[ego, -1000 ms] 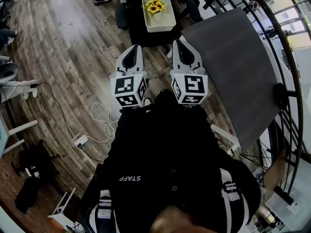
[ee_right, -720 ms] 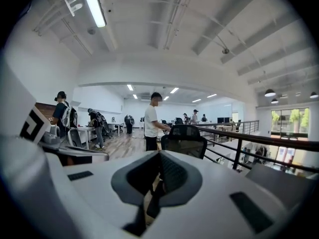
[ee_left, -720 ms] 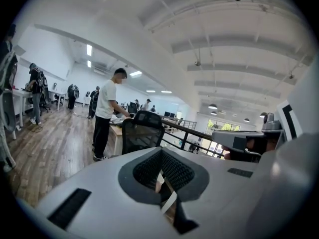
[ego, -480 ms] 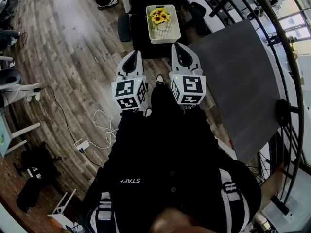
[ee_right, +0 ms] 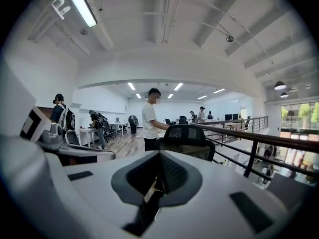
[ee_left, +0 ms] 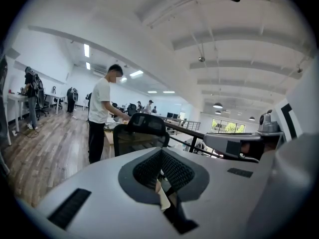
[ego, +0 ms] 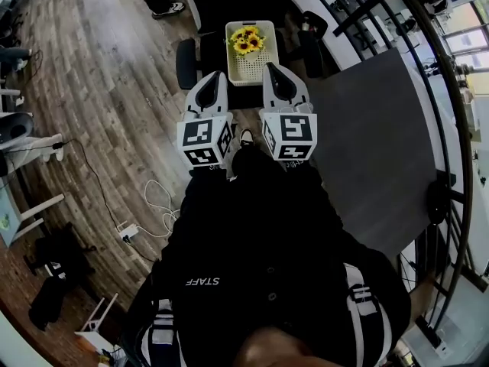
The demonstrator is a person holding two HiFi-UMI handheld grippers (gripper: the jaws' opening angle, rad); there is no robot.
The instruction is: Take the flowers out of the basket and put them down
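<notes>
Flowers in basket, grippers just short of it.
Head view: the flowers (ego: pixel 247 40) are seen in the basket (ego: pixel 253 67), just beyond the left gripper (ego: pixel 208 82) and right gripper (ego: pixel 274 73). Left gripper view: jaws pressed together, empty. Right gripper view: likewise.

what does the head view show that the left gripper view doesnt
Only the head view: the sunflowers lying in the white basket, and a white cable on the floor behind the person. Only the left gripper view: the ceiling lights and the windows. Both: the left hand-held gripper, jaws together with nothing in them, and the wood floor.
</notes>
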